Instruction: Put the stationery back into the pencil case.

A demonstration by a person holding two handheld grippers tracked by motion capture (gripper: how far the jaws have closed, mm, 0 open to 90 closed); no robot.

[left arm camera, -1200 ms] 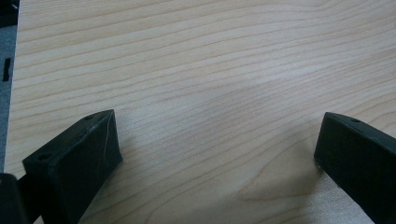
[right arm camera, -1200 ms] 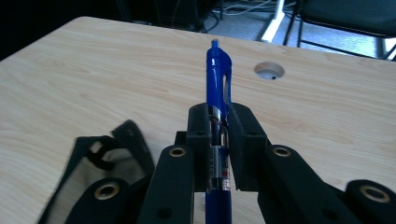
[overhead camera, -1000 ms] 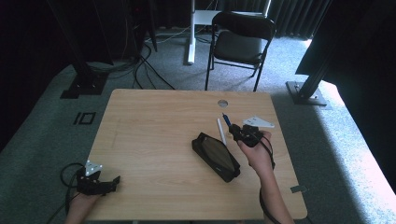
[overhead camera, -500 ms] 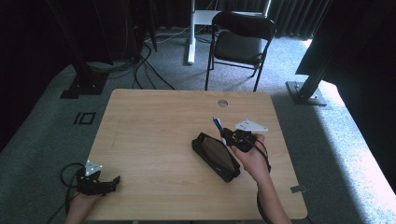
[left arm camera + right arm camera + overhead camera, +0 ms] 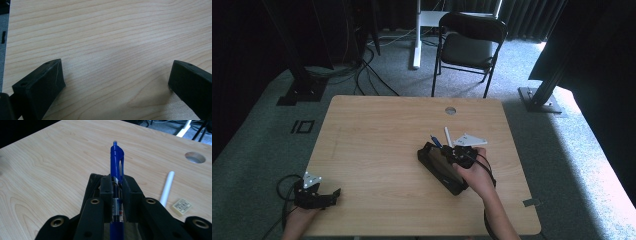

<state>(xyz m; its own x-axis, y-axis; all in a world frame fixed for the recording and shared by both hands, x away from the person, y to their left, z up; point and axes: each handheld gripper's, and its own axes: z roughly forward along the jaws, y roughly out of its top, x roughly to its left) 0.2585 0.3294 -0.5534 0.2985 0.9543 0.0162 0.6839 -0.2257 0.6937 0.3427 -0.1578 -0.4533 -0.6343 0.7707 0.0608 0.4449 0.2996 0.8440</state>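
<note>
Over the black pencil case [image 5: 443,167], right of the table's [image 5: 377,130] middle, the blue pen [image 5: 116,162] is sitting clenched in the right gripper [image 5: 117,185]; a white stick [image 5: 167,188] and eraser [image 5: 182,206] are lying just beside. At the near left corner, the left gripper [image 5: 116,82] is resting released.

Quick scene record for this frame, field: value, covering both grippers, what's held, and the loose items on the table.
surface: light wooden table with a round hole near its far edge
left gripper: open, nothing between its fingers, at the near left corner of the table
right gripper: shut on blue pen, held over the pencil case
pencil case: black, lying flat on the table
white pen: loose on the table, beside the right gripper
eraser: small, pale, printed label, lying next to the white pen
</note>
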